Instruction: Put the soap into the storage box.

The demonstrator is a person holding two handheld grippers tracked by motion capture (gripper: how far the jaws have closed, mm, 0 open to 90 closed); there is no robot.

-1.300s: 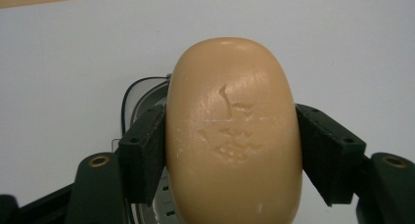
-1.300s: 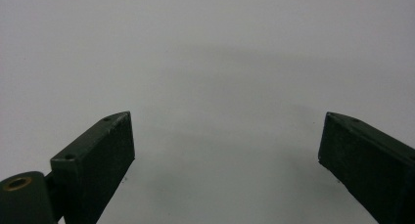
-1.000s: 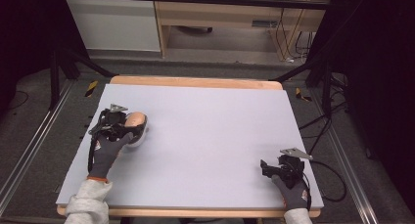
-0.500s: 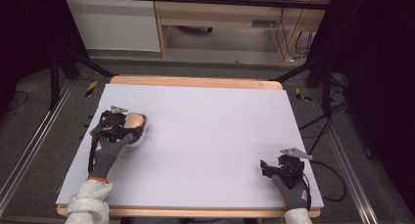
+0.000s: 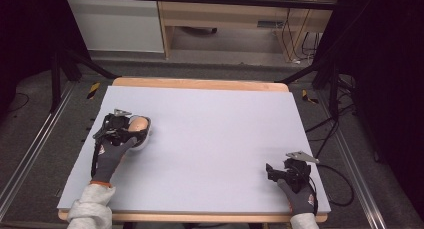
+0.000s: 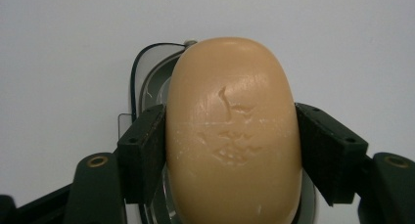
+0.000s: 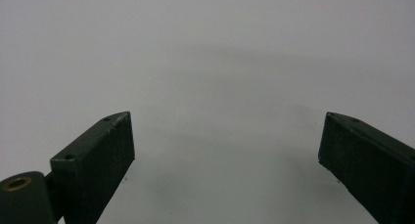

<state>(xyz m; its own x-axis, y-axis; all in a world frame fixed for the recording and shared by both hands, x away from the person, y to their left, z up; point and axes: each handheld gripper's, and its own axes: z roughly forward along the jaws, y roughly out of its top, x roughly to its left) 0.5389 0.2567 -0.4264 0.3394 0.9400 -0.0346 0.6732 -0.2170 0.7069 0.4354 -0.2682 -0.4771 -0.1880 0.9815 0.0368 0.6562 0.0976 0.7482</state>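
We find the table [image 5: 210, 139] running away from us, its far edge toward a cabinet [image 5: 117, 26] and a shelf unit [image 5: 225, 19] on the floor behind it. Near the table's left edge, about midway along its depth, our left gripper [image 5: 131, 134] sits over a dish [image 6: 147, 82], with a soap bar [image 6: 234, 136] between its jaws, one jaw touching each side. The dish lies under the soap and shows past its far end and left side. Our right gripper [image 5: 272, 171] rests near the table's near right corner, well apart from the soap, with bare table between its jaws. Cables [image 5: 340, 134] lie on the floor to the table's right.
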